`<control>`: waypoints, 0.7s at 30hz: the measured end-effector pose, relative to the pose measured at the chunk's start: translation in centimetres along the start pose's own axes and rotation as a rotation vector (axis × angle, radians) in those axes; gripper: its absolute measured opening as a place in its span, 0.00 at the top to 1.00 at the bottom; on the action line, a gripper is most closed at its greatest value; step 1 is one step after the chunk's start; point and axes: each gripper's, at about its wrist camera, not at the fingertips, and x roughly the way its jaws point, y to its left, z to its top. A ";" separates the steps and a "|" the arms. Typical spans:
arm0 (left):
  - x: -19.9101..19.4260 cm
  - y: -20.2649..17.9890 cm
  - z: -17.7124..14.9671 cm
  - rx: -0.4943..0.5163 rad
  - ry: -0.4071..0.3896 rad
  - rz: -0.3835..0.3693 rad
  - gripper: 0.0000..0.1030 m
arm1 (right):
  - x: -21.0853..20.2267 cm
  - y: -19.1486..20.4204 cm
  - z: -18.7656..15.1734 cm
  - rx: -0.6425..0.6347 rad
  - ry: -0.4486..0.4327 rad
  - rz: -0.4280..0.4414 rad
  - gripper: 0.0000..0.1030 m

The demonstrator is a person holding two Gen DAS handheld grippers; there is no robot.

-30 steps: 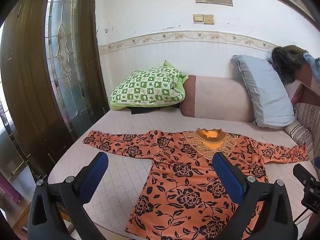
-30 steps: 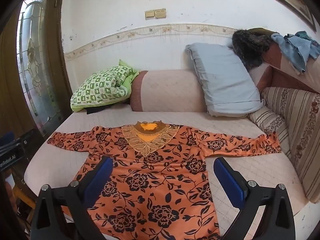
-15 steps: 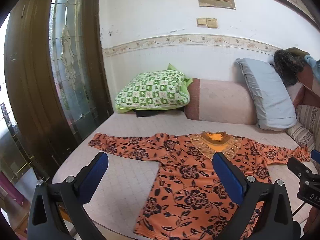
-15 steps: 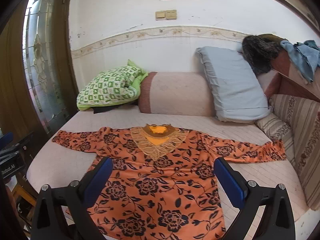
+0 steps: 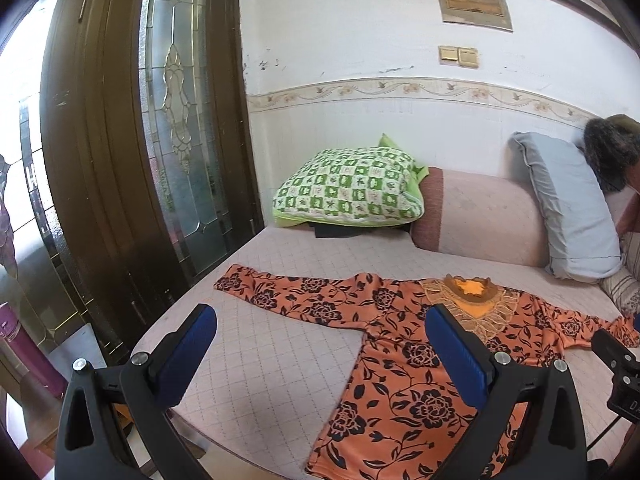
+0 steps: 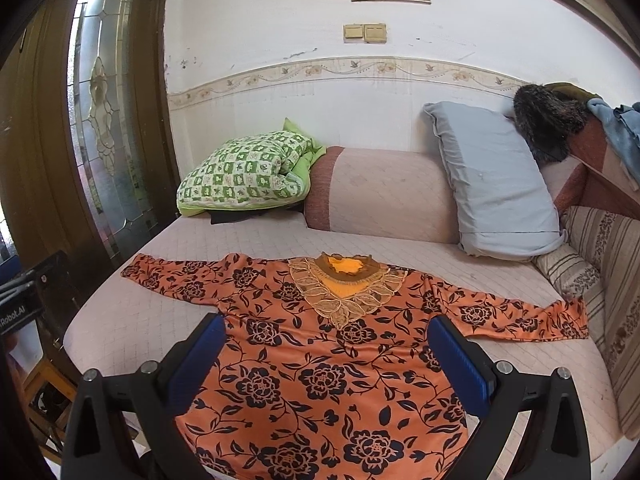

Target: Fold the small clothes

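Both claws hung released above the bed's near edge, grasping nothing: the left claw point(image 5: 320, 348) at the lower middle of its frame, the right claw point(image 6: 326, 354) likewise. From left to right, the orange floral blouse point(image 6: 320, 360) lay flat on the quilted bed point(image 6: 132, 320), sleeves spread wide, lace collar toward the wall. Behind it sat a green checked pillow point(image 6: 244, 176), a pink bolster point(image 6: 380, 196) and a grey pillow point(image 6: 492, 176).
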 end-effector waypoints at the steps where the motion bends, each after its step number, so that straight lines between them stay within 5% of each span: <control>1: 0.1 0.1 0.0 -0.002 0.002 0.002 0.00 | 0.0 0.1 0.0 0.000 -0.001 0.000 0.01; 17: 1.3 -0.5 -0.3 0.003 0.041 0.013 0.00 | 0.4 -1.7 -0.8 0.032 0.017 -0.008 0.01; 21: 2.9 -2.0 -1.3 0.021 0.115 -0.035 0.00 | 0.7 -3.5 -1.3 0.040 0.026 -0.049 0.01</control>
